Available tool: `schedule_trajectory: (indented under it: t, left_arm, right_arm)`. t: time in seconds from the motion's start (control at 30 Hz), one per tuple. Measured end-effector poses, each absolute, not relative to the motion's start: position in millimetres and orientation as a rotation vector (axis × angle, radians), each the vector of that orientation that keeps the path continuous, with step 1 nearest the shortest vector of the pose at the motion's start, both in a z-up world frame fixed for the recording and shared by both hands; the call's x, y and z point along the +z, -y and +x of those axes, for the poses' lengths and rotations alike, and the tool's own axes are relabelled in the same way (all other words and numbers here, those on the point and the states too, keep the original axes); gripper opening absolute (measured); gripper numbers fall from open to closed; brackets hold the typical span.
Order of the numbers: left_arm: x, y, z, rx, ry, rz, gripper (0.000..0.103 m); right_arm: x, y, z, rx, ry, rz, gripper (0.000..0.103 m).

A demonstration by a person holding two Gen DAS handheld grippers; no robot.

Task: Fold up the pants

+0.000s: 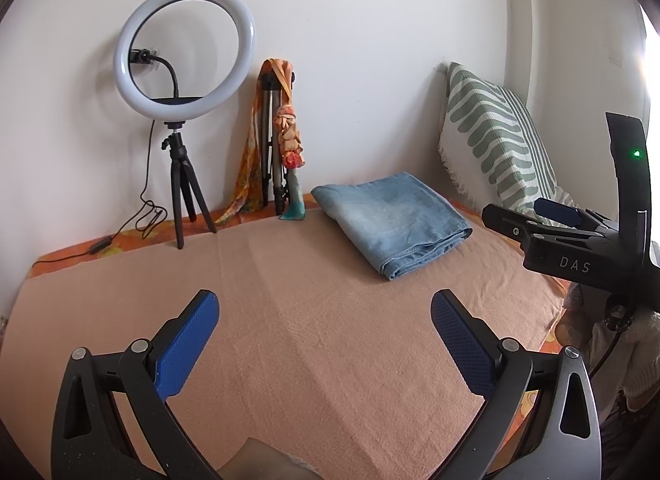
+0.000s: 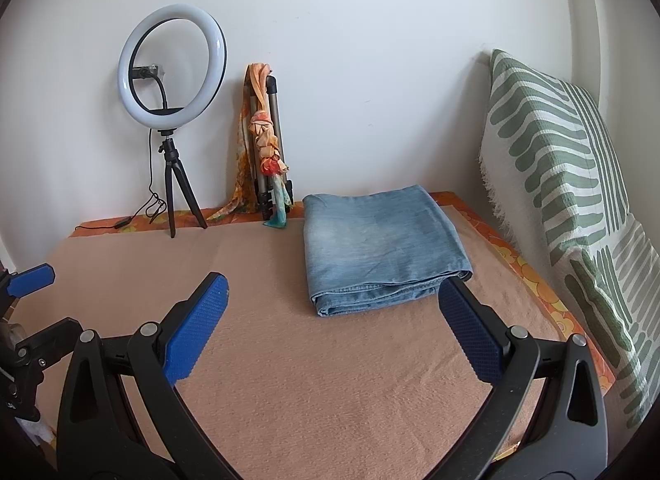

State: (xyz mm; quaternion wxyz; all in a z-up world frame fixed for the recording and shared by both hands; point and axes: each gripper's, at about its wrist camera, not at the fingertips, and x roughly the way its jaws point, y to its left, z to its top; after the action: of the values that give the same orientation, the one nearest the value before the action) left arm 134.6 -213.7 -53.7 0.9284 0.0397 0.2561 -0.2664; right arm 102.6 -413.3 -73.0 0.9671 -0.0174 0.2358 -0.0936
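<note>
Two grippers, both mine, both empty: left gripper (image 1: 324,321) with jaws spread wide over bare blanket, right gripper (image 2: 333,306) likewise spread, its right pad close to the near right corner of the jeans, whether touching I cannot tell. One pair of jeans (image 2: 381,241), pale blue denim, lying as a compact stacked rectangle at the far right of the blanket (image 2: 288,377), fold edges toward me, layers roughly squared, no leg or waistband trailing loose. One peach blanket, spread flat, covering an orange floral sheet (image 2: 532,273) that shows at the far and right borders. One green-and-white cushion (image 2: 552,158) propped upright along the right side, near the jeans but apart from them. One ring light (image 2: 172,64) on a small tripod at the far left, lit, cable trailing along the wall. One folded tripod (image 2: 274,141) leaning on the far wall, draped with an orange scarf (image 2: 268,141). Status, by my judgement: folding looks complete or nearly so; at most a final squaring of the near edge remains, and nothing else unfolded is in view.
</note>
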Motion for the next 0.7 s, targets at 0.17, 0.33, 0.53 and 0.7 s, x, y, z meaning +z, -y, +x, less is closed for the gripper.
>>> schedule_trajectory:
  t: [0.17,0.33,0.53,0.7]
  left_arm:
    - [-53.7,214.1,134.2,-0.544,-0.524,0.082,0.102]
    - [-52.1,212.8,133.4,-0.544,-0.523,0.085,0.102]
    - [-51.3,209.7,133.9,-0.533,-0.519,0.087,0.102]
    - [-50.4,207.6,133.2,-0.535,-0.509,0.086,0.102]
  right_arm:
    - [-73.1,412.3,102.7,-0.190,-0.478,-0.035,0.103]
    - [-73.2,412.5,102.8,-0.190,-0.477,-0.036,0.103]
    - [-73.3,411.6,102.3,-0.192,-0.477,-0.035,0.103]
    - [-73.8,409.5,102.6,-0.189,-0.478,-0.034,0.103]
